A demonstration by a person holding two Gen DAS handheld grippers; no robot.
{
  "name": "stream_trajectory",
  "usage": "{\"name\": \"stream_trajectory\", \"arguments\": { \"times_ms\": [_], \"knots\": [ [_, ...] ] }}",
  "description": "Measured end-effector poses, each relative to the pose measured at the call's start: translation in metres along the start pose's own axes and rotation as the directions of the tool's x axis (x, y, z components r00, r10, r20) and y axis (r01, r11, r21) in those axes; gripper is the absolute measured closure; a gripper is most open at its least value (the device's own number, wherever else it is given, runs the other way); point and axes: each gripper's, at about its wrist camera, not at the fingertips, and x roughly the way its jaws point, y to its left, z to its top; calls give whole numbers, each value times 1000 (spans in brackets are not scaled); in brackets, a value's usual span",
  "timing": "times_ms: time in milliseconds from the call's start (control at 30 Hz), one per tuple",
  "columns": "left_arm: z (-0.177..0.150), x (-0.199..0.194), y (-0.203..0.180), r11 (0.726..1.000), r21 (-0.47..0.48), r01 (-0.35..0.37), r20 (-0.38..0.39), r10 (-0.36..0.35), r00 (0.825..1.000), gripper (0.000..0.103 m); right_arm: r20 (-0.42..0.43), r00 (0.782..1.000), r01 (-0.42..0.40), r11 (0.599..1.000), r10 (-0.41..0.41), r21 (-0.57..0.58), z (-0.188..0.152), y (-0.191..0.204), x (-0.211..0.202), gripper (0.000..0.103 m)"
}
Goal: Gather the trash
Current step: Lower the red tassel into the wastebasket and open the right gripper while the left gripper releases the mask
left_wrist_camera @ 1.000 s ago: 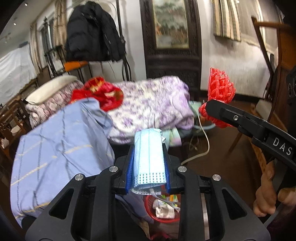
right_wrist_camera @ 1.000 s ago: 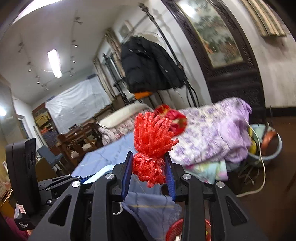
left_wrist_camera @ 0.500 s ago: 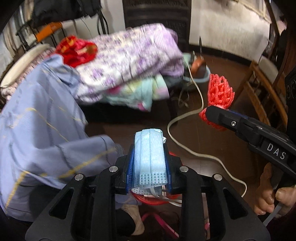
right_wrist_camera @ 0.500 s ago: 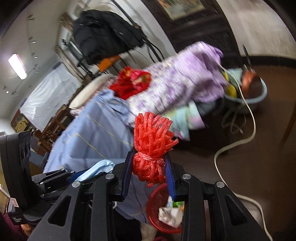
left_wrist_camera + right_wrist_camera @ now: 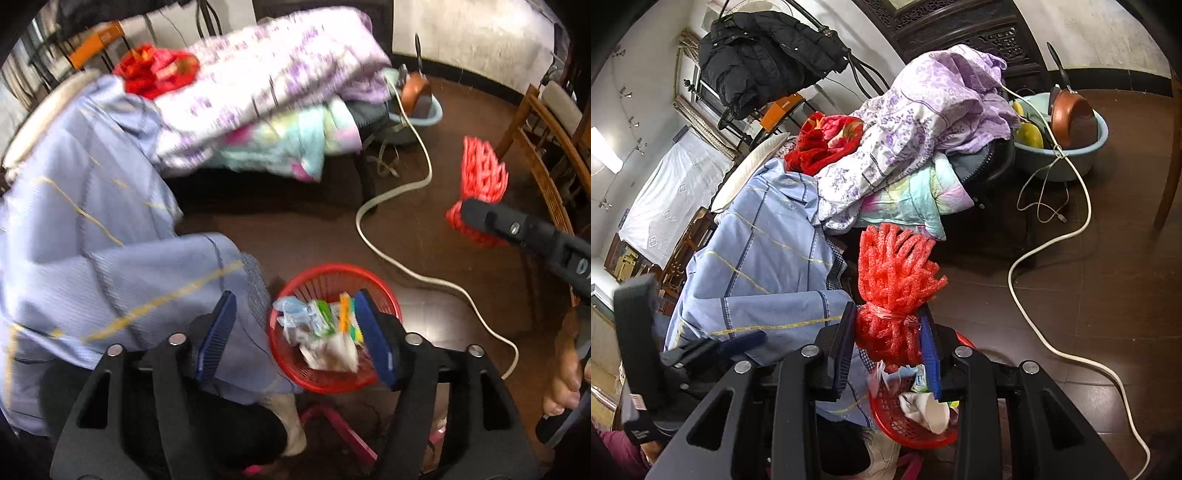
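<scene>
The left gripper (image 5: 295,332) has just sprung apart, and the blue mask (image 5: 295,314) it carried now lies in the red basket (image 5: 332,384) below. The right gripper (image 5: 888,332) is clamped on the red foam net (image 5: 894,288) above the basket, likely next to go in

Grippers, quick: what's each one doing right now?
Left gripper: jaws just opened, nothing between them.
Right gripper: closed on the red foam net.
</scene>
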Motion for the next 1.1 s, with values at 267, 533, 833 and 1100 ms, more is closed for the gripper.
{"name": "stream_trajectory", "arguments": {
  "times_ms": [267, 533, 833, 1100],
  "knots": [
    [-5, -65, 23, 988, -12, -155, 193, 155, 969, 14, -13, 1000, -7, 996, 6, -94, 1, 26, -9, 70],
    [-39, -76, 48, 978, -28, -206, 201, 207, 957, 8, -100, 995, 5, 983, -24, -184, -15, 46, 5, 70],
    [-49, -49, 41, 988, 30, -149, 142, 143, 979, 8, -245, 958, 83, 961, -150, -263, -62, 40, 64, 70],
    [-49, -38, 24, 991, 125, -52, 95, 41, 995, 8, -318, 925, 137, 962, -210, -236, -87, 12, 107, 70]
  ]
}}
